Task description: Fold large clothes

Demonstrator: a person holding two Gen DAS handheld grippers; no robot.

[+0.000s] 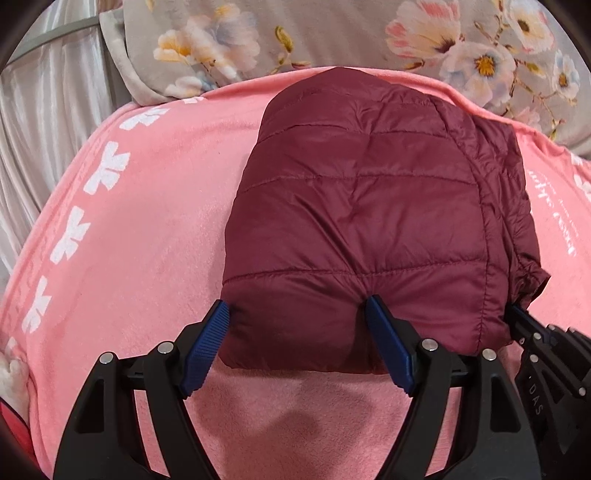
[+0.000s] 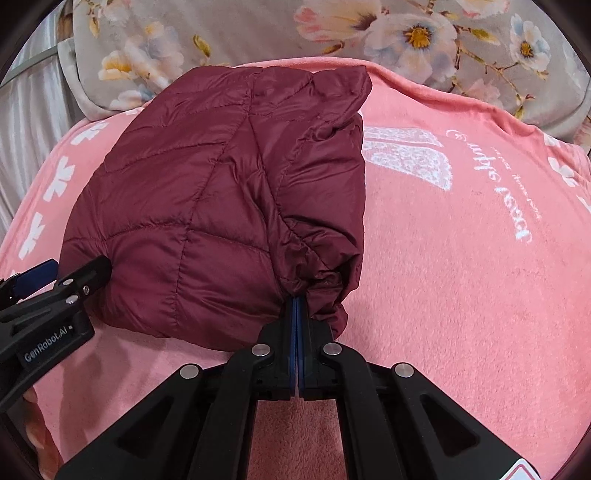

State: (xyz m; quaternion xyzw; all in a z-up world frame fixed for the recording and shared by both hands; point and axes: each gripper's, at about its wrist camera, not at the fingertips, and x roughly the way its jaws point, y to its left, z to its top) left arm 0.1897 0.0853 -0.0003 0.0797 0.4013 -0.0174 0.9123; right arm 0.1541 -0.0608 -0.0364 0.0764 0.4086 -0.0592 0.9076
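A maroon quilted puffer jacket (image 1: 369, 221) lies folded into a compact bundle on a pink blanket (image 1: 147, 221). My left gripper (image 1: 299, 314) is open, its blue fingers straddling the bundle's near left corner. My right gripper (image 2: 297, 299) is shut on the jacket's gathered elastic edge (image 2: 325, 291) at the bundle's near right corner. The jacket also shows in the right wrist view (image 2: 207, 192), with the left gripper (image 2: 74, 273) at its left side. The right gripper shows at the far right in the left wrist view (image 1: 517, 314).
The pink blanket (image 2: 461, 277) with white flower and text prints covers the bed. A grey floral pillow or duvet (image 1: 332, 33) lies behind the jacket. A pale satin curtain or sheet (image 1: 40, 140) is at the left.
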